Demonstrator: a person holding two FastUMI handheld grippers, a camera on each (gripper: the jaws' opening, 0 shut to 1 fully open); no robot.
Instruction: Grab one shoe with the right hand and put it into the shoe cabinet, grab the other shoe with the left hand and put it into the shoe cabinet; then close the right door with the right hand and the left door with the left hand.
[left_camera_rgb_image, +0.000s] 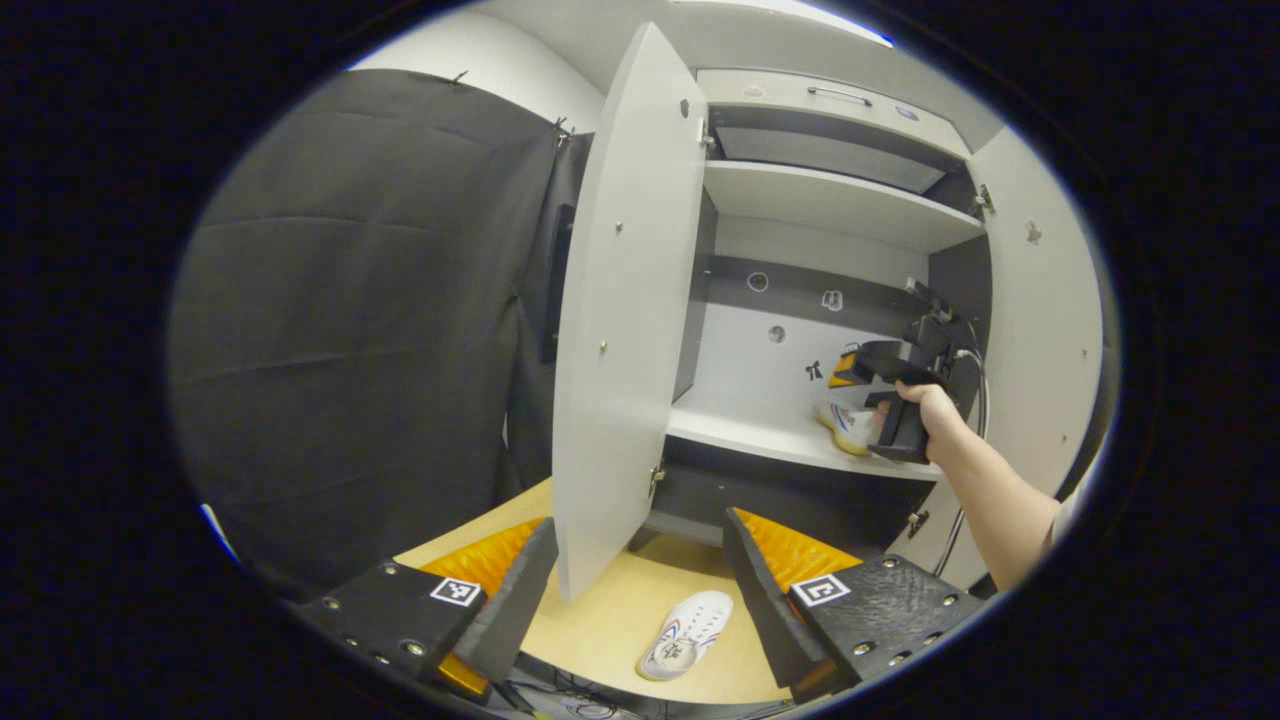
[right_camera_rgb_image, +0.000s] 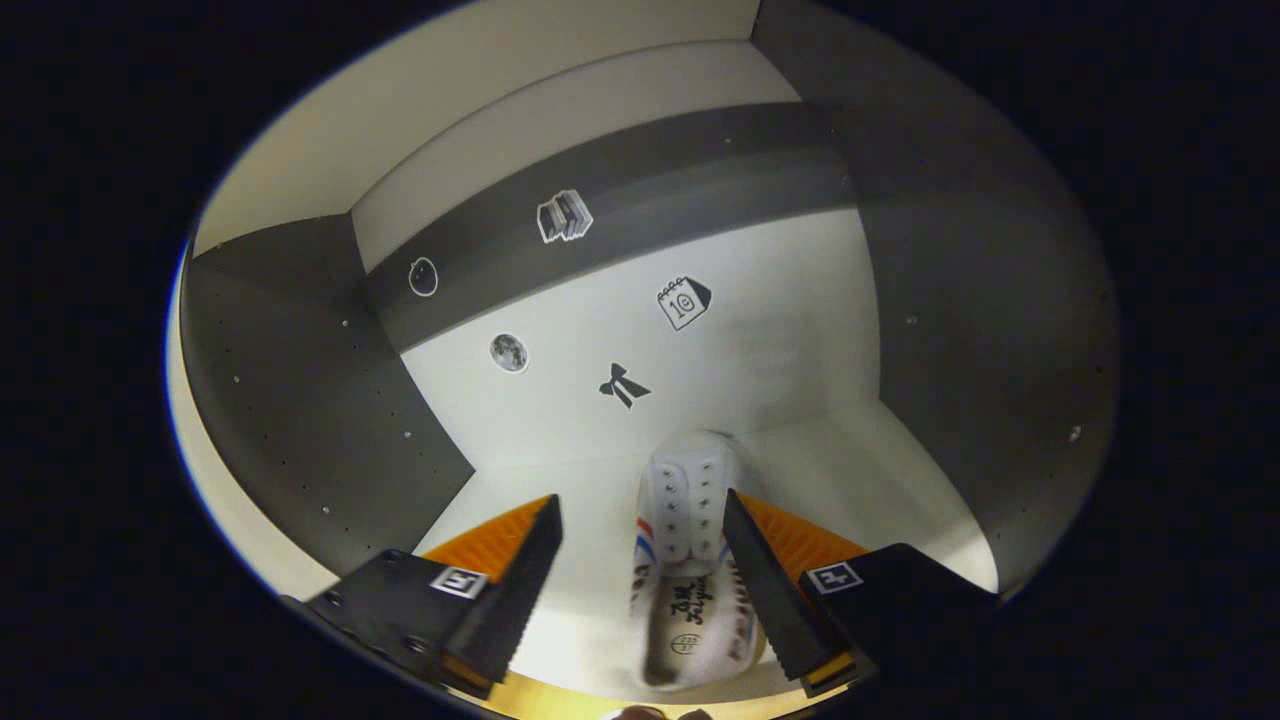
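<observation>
One white shoe (right_camera_rgb_image: 688, 560) with red and blue stripes lies on the cabinet's lower shelf (right_camera_rgb_image: 860, 450), toe toward the back wall. My right gripper (right_camera_rgb_image: 640, 510) stands open over it; the shoe is close to the right-hand finger and apart from the other one. In the left gripper view that same shoe (left_camera_rgb_image: 848, 425) sits on the shelf under the right gripper (left_camera_rgb_image: 850, 385), which a hand holds. The other white shoe (left_camera_rgb_image: 688, 635) lies on the wooden floor board (left_camera_rgb_image: 600, 610) below the cabinet. My left gripper (left_camera_rgb_image: 645, 545) hangs open above it, holding nothing.
Both cabinet doors stand open: the left door (left_camera_rgb_image: 625, 300) juts out straight ahead of my left gripper, and the right door (left_camera_rgb_image: 1040, 320) is swung wide. An upper shelf (left_camera_rgb_image: 830, 200) and a drawer (left_camera_rgb_image: 830, 100) sit above. Black cloth (left_camera_rgb_image: 360, 330) hangs at the left.
</observation>
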